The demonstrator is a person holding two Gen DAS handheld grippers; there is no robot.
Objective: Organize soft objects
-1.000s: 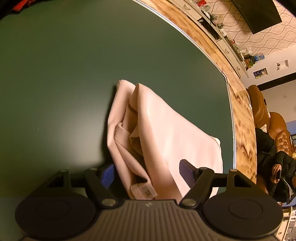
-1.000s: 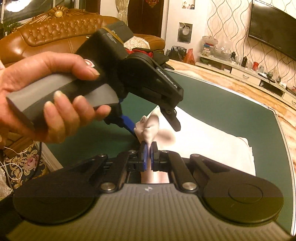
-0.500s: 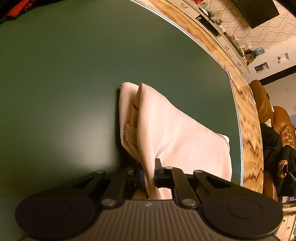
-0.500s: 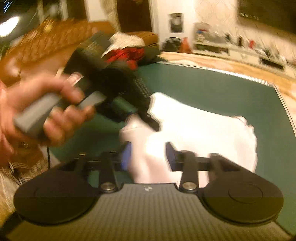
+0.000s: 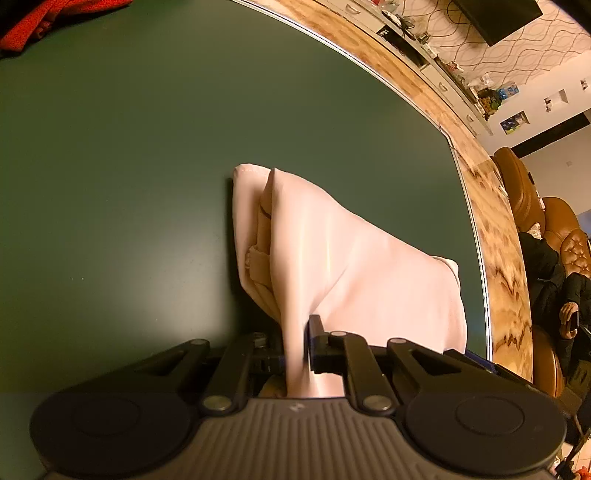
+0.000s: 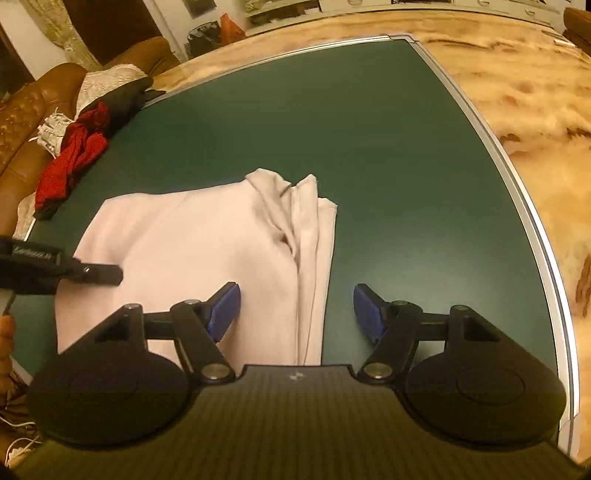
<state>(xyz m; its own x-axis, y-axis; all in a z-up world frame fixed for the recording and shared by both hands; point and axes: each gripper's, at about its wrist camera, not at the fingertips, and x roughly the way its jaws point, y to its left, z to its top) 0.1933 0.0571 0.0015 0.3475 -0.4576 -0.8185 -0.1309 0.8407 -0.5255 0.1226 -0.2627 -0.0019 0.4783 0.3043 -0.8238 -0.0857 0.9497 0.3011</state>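
Observation:
A pale pink garment (image 5: 354,266) lies partly folded on the green table (image 5: 129,155). My left gripper (image 5: 295,350) is shut on a near fold of it and holds that fold raised. In the right wrist view the same pink garment (image 6: 207,251) spreads flat with a bunched seam near its right edge. My right gripper (image 6: 293,308) hovers open above the garment's near right part, nothing between its blue pads (image 6: 223,310). The left gripper's black tip (image 6: 92,273) shows at the left, over the cloth's edge.
A red and black pile of clothes (image 6: 77,147) lies at the table's far left corner, also seen as red cloth (image 5: 44,22). A metal rim (image 6: 532,221) borders the green table, with marbled floor beyond. Brown leather sofas (image 5: 554,229) stand around.
My right gripper let go of the pink garment, opened wide and swung to look down on it. My left gripper closed on the garment's near fold and keeps holding it.

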